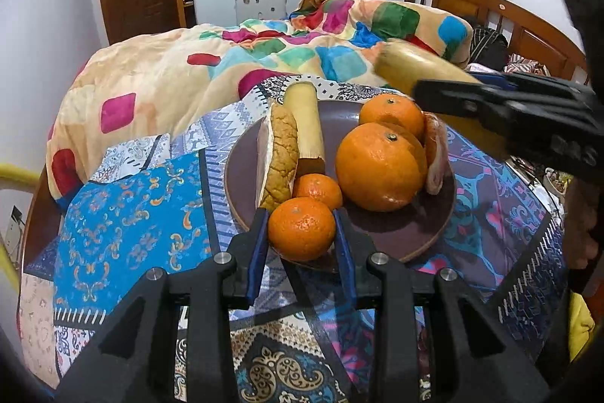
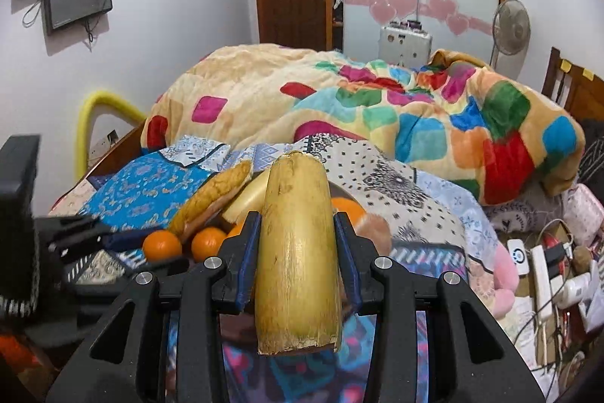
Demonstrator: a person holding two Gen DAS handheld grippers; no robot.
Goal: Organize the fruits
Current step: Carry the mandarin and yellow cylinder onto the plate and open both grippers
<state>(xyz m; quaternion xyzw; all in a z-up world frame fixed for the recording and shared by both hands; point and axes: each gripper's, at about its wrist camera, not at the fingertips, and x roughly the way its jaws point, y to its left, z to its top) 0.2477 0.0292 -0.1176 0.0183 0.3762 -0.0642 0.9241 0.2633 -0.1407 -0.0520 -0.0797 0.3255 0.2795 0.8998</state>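
Both grippers hold fruit at the plate (image 1: 434, 233).

The left gripper (image 1: 300, 229) has its jaws closed on a small orange (image 1: 301, 227) at the plate's near rim, the blue pads pressing both its sides. Just beyond those jaws lies another small orange (image 1: 318, 190), with a bread roll (image 1: 280, 157) and a pale yellow stalk piece (image 1: 305, 127) ahead to the left, and a large orange (image 1: 379, 165) ahead to the right. The right gripper (image 2: 298, 237) has its jaws clamped around a second yellow stalk piece (image 2: 298, 252), held in the air above the plate's right side, pointing forward between the fingers. The plate rests on a patterned cloth (image 1: 124, 237).
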